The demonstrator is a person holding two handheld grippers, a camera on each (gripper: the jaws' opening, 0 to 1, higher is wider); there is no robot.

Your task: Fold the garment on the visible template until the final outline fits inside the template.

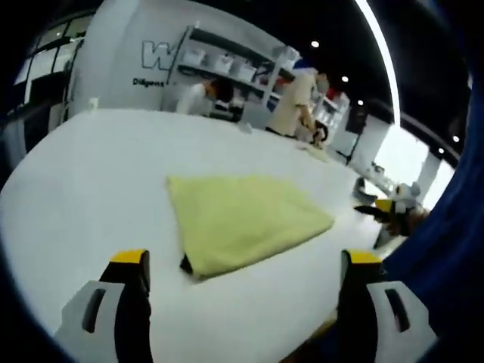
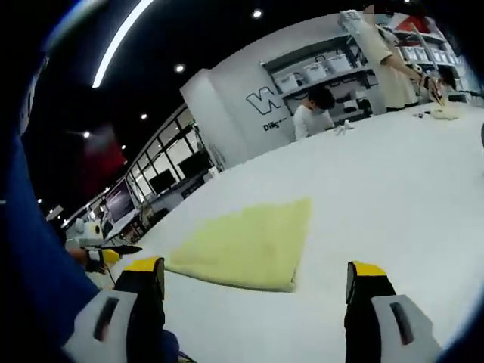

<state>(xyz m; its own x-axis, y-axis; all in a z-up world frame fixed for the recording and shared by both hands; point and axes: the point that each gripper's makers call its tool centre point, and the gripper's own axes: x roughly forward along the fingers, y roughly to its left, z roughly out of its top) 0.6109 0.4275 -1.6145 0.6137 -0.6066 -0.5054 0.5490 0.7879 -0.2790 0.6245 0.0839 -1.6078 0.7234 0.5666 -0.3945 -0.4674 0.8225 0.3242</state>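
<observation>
A pale yellow garment lies folded into a flat, roughly square shape on the white table. A small dark patch peeks out under its near corner. My left gripper hovers open just in front of the garment's near edge, with nothing between its yellow-tipped jaws. In the right gripper view the same garment lies ahead, and my right gripper is open over its near edge and empty. Each gripper also shows small at the side of the other's view, the right gripper and the left gripper.
The person's blue sleeve fills the side of each view. At the table's far end one person stands and another leans over. Behind them are shelves with white bins. Bare table top surrounds the garment.
</observation>
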